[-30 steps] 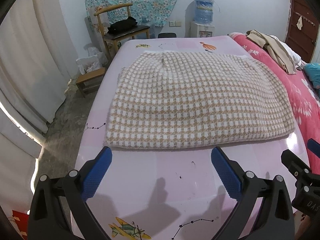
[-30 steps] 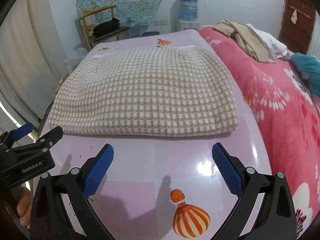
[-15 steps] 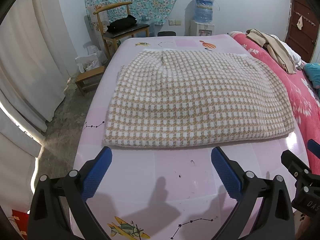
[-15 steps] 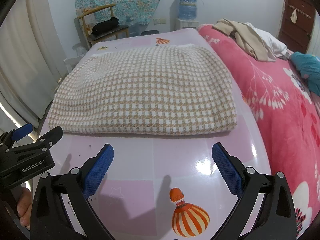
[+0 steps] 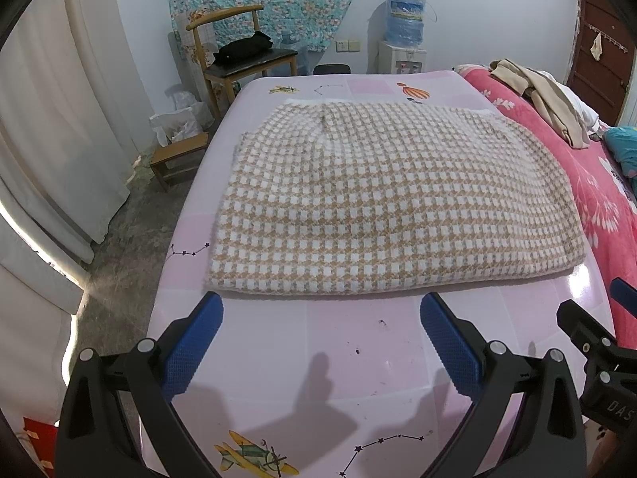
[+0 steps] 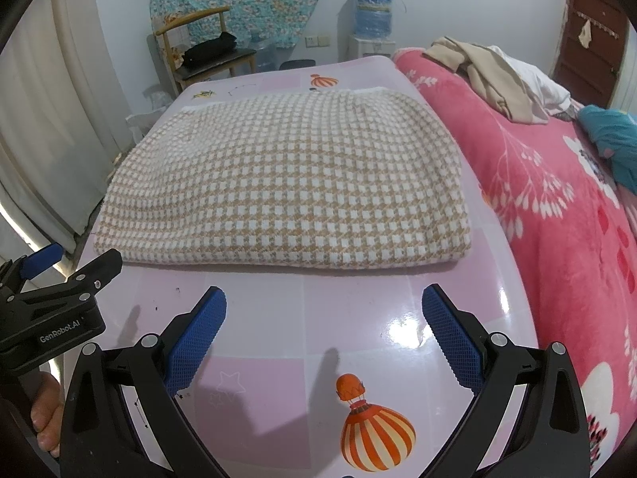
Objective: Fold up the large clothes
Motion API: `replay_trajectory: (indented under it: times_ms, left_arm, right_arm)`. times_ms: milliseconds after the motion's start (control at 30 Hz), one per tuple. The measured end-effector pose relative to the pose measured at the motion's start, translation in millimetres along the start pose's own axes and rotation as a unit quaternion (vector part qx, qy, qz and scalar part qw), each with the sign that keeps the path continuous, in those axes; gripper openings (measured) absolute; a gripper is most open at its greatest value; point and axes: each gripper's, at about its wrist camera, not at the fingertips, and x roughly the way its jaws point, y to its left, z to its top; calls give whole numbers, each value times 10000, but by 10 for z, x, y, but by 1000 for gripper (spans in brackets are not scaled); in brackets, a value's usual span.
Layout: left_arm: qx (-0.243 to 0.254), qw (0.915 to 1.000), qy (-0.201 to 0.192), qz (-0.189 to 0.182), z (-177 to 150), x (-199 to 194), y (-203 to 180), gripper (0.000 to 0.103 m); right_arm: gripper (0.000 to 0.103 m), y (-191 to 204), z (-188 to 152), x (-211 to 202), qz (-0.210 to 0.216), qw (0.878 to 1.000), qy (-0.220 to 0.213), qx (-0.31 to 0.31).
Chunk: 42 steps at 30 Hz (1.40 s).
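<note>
Houndstooth garment (image 5: pixel 382 203), tan and white, lies folded into a thick rectangle across the far half of the glossy pink worktop (image 5: pixel 318 358). Both tools hang just short of its near edge, empty: left hand-held gripper (image 5: pixel 320 338) and right hand-held gripper (image 6: pixel 323 330) spread wide. Judging by this, another fold comes next, needing both near corners pinched. A pink floral bed (image 6: pixel 557 207) adjoins on the right; a wooden chair (image 5: pixel 239 51) stands far left.

Bare pink surface (image 5: pixel 338 342) between both wide-spread tongs and the folded checked garment (image 5: pixel 390 207): open passage along its near edge. Right side hemmed by the red blanket (image 6: pixel 557 207); left edge drops to floor (image 5: pixel 131 239).
</note>
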Motion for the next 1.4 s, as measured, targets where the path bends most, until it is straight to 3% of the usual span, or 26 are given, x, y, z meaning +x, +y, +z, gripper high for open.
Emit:
replay_trajectory:
  times_ms: [1400]
  left_arm:
    - [4, 10000, -11, 39, 3, 3, 4, 98]
  right_arm:
    - [95, -25, -1, 27, 31, 10000, 29, -90]
